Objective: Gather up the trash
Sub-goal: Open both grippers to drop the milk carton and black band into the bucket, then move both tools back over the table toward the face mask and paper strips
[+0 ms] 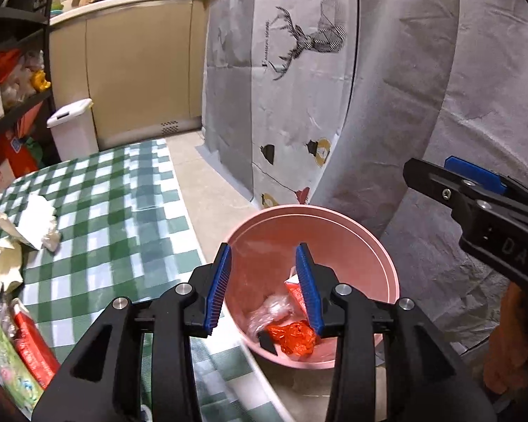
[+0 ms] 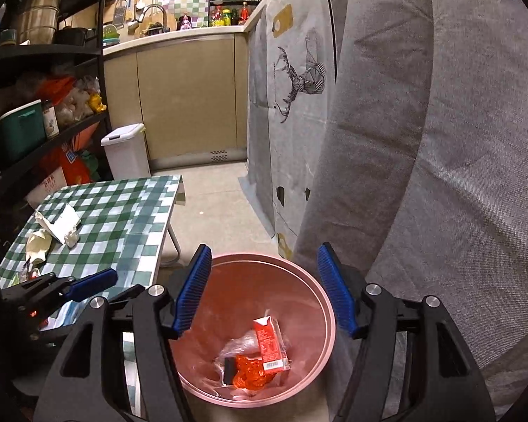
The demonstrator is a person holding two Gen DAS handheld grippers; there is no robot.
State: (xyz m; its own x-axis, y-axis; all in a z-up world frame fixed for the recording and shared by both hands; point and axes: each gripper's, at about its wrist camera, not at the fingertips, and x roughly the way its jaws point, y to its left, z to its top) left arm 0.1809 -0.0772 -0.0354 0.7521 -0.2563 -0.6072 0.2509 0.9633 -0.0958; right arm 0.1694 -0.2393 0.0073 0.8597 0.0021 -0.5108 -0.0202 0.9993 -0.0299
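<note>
A pink bin [image 1: 376, 246] [image 2: 320, 299] stands on the floor beside the low table. In it lie a red carton [image 2: 269, 346], an orange wrapper [image 1: 294, 339] [image 2: 250, 374] and clear plastic [image 1: 272, 307]. My left gripper [image 1: 265, 285] is open and empty above the bin's left rim. My right gripper [image 2: 264, 292] is open and empty directly over the bin; it shows in the left wrist view [image 1: 475, 190]. Crumpled white and beige paper [image 1: 28, 232] [image 2: 54, 232] lies on the green checked table [image 1: 123, 218] [image 2: 123, 218]. Red and green packets [image 1: 21, 351] lie at the table's near left.
A fridge under a grey deer-print cover [image 1: 299, 70] [image 2: 292, 88] stands right of the bin. A white lidded bin [image 1: 70, 126] [image 2: 126, 151] and black shelving [image 2: 35, 105] stand beyond the table. Beige cabinets [image 1: 140, 70] line the back.
</note>
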